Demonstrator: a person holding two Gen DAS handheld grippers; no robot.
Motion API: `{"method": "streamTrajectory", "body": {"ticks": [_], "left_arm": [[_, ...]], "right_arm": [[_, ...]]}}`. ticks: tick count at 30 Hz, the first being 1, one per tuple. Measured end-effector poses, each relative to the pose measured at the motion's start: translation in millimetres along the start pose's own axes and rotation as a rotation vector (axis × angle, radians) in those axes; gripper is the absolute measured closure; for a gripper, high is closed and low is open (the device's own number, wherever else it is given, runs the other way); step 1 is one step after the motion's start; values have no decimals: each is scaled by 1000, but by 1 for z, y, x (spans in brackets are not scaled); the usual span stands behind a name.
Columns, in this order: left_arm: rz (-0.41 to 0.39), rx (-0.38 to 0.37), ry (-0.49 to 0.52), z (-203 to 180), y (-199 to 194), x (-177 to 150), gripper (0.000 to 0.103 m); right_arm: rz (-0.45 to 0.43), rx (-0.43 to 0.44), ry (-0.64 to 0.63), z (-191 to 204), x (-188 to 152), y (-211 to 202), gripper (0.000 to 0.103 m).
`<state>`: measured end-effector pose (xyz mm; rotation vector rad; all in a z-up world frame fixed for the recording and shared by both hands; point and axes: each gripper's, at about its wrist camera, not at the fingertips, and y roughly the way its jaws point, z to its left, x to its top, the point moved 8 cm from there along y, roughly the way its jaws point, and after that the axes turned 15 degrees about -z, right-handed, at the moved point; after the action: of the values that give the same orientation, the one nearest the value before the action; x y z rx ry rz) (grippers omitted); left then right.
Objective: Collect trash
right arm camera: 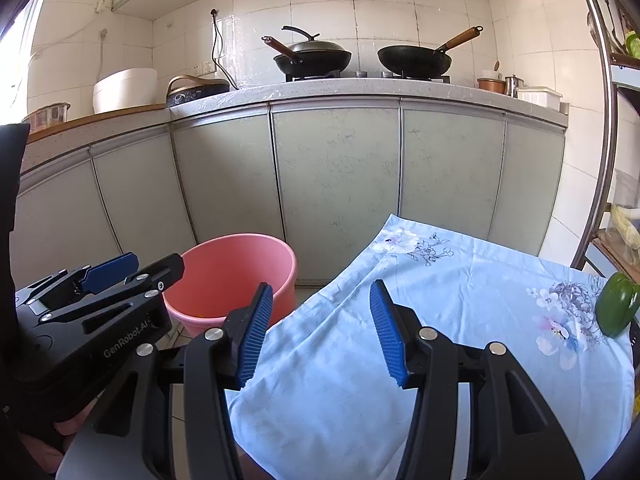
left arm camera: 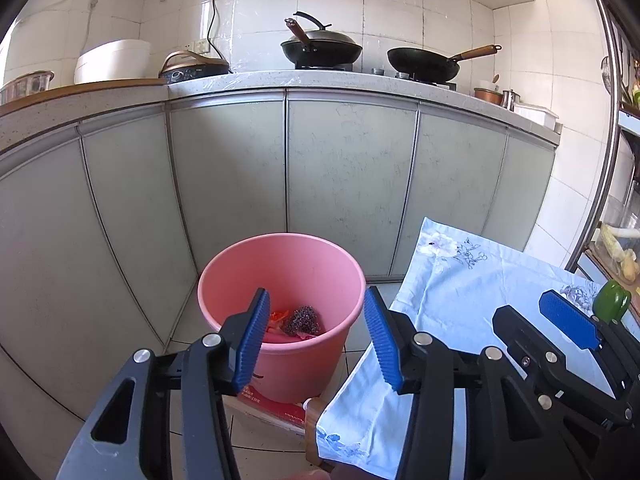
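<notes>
Left gripper is hanging with jaws apart and empty over the round pink plastic bucket on the floor; the right gripper is gaping empty above the pale blue floral cloth. Trash, a dark knobbly scrubber-like ball with orange-red scraps, is lying at the bucket bottom: likely light, soft, easy to pinch. The bucket looks stiff; its rim is probably the best hold.

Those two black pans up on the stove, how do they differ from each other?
The left black wok wears a domed dark lid with a curved black handle; the right black frying pan is uncovered. The left wok's wooden handle points up to the left, the right pan's wooden handle up to the right. Both are dark, round, wooden-handled, and each sits on a burner of the gas stove.
</notes>
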<state>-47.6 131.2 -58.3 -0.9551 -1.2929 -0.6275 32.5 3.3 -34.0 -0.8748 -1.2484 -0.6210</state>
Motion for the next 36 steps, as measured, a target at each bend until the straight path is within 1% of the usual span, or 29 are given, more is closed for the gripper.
{"method": "streamTrajectory", "body": {"ticks": [36], "left_arm": [[10, -29, 37, -14, -2, -7, 56]], "right_arm": [[11, -14, 25, -10, -10, -1, 52]]}}
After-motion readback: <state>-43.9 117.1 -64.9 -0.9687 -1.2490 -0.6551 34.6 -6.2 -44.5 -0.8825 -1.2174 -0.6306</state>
